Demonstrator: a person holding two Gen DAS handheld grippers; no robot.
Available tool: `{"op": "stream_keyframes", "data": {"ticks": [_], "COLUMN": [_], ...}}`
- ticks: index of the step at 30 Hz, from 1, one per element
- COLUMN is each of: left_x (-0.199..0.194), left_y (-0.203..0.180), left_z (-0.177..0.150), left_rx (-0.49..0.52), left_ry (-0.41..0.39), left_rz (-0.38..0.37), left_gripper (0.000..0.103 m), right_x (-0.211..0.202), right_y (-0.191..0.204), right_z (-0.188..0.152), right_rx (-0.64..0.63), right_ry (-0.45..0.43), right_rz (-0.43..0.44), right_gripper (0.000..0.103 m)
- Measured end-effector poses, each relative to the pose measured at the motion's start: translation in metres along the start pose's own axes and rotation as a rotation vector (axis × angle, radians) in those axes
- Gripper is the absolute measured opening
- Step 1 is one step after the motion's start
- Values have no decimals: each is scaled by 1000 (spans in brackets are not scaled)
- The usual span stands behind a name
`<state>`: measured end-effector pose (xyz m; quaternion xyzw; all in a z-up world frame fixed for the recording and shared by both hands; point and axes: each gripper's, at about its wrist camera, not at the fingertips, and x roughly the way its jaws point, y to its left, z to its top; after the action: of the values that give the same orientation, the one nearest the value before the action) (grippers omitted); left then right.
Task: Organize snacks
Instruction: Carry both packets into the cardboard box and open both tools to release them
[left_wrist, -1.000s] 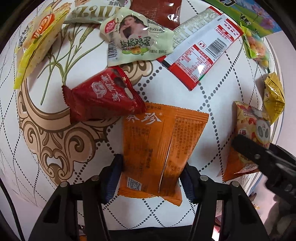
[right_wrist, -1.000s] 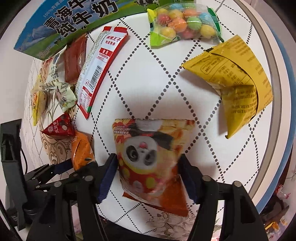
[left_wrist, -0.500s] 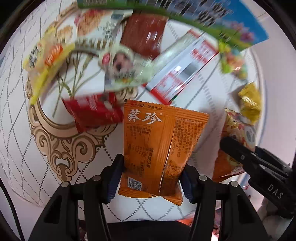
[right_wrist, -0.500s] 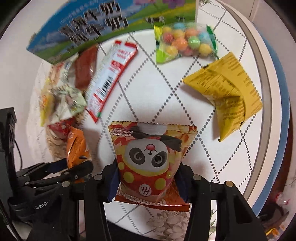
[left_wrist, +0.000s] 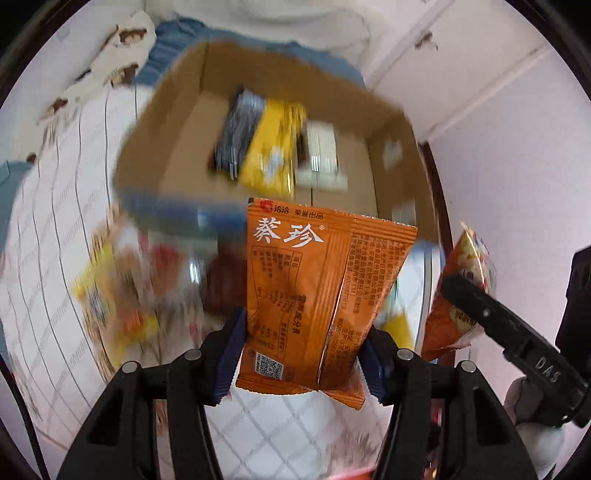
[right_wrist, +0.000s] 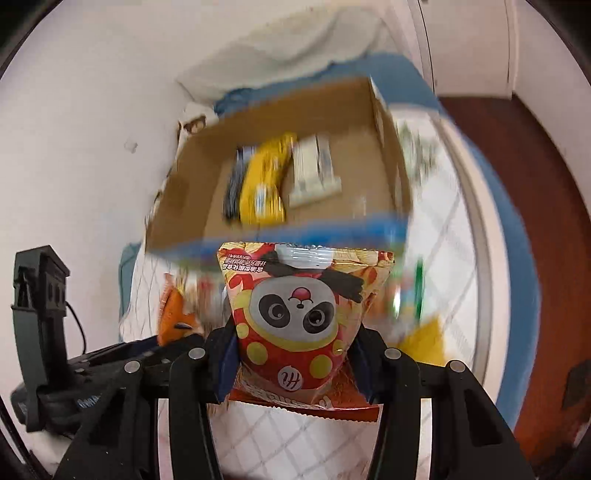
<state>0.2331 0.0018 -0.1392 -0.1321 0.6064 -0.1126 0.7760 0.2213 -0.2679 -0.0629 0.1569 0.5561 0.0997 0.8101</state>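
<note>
a: biggest thing first. what does each view give?

b: the cardboard box (left_wrist: 177, 110) sits open at the far side of the white patterned table (left_wrist: 288, 435). both views look down into it: a yellow packet (left_wrist: 273, 147), a dark one on its left, a pale one on its right, all blurred. only the right wrist view shows the brown floor (right_wrist: 546, 221) off to the right, past the table's blue rim. only the left wrist view shows a smeared heap of snacks (left_wrist: 122, 288) on the table at left, too blurred to name.

a: anything in the way?

b: each held packet hides the box's near wall and the table behind it.

a: and the tongs?

b: the left gripper (left_wrist: 303, 350) is clamped on the lower half of the orange packet (left_wrist: 317, 288), which stands upright above the table. the right gripper (right_wrist: 291, 354) is pinched the same way on the panda packet (right_wrist: 295, 314). in the left view the panda packet's edge and the other gripper appear at far right; in the right view the orange packet peeks in at left.
</note>
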Motion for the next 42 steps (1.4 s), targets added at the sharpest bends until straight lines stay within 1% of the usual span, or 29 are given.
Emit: {"op": "stream_keyframes", "data": {"ticks": [1, 4, 7, 10, 11, 13, 16, 19, 20, 21, 22, 23, 24, 25, 29, 32, 37, 42], "left_x": [-1, 4, 20, 43, 52, 70, 90, 104, 108, 111, 113, 114, 115, 115, 113, 111, 103, 88], "left_y": [-1, 1, 10, 17, 17, 24, 34, 39, 41, 42, 43, 43, 44, 45, 38, 39, 36, 31], "left_z": [15, 64, 115, 156, 165, 186, 207, 218, 221, 223, 226, 228, 231, 232, 223, 214, 189, 158], "left_rx": [3, 27, 55, 82, 87, 94, 92, 85, 81, 81, 81, 80, 75, 68, 77, 64, 73, 83], "left_ry": [-16, -42, -37, -18, -11, 13, 35, 51, 58, 62, 63, 65, 68, 68, 46, 44, 14, -25], "left_rz": [11, 81, 180, 265, 289, 335, 382, 399, 399, 396, 394, 372, 358, 357, 371, 347, 356, 329], "left_gripper": [54, 54, 54, 54, 54, 54, 55, 56, 57, 65, 80, 83, 88, 88, 89, 89, 88, 88], "right_x": [2, 19, 45, 78, 83, 107, 137, 158, 165, 170, 171, 174, 174, 175, 173, 168, 153, 133], "right_y": [1, 5, 4, 1, -1, -7, -14, -21, -23, -26, -27, -28, -28, -28, -26, -25, -18, -13], "right_z": [15, 62, 105, 143, 149, 165, 184, 195, 198, 200, 200, 201, 201, 201, 197, 190, 172, 148], "right_rx": [-9, -38, -51, -55, -59, -57, -56, -50, -47, -38, -31, -31, -31, -30, -34, -23, -27, -40], "right_ry": [-11, -22, -11, 18, 27, 51, 80, 105, 119, 138, 142, 145, 146, 154, 161, 154, 129, 101], "right_rz": [-9, -48, -87, -126, -135, -158, -194, -213, -210, -211, -215, -211, -207, -206, -206, -191, -184, -173], "right_gripper": [53, 53, 53, 53, 53, 53, 53, 53, 56, 63, 83, 96, 96, 96, 96, 96, 96, 96]}}
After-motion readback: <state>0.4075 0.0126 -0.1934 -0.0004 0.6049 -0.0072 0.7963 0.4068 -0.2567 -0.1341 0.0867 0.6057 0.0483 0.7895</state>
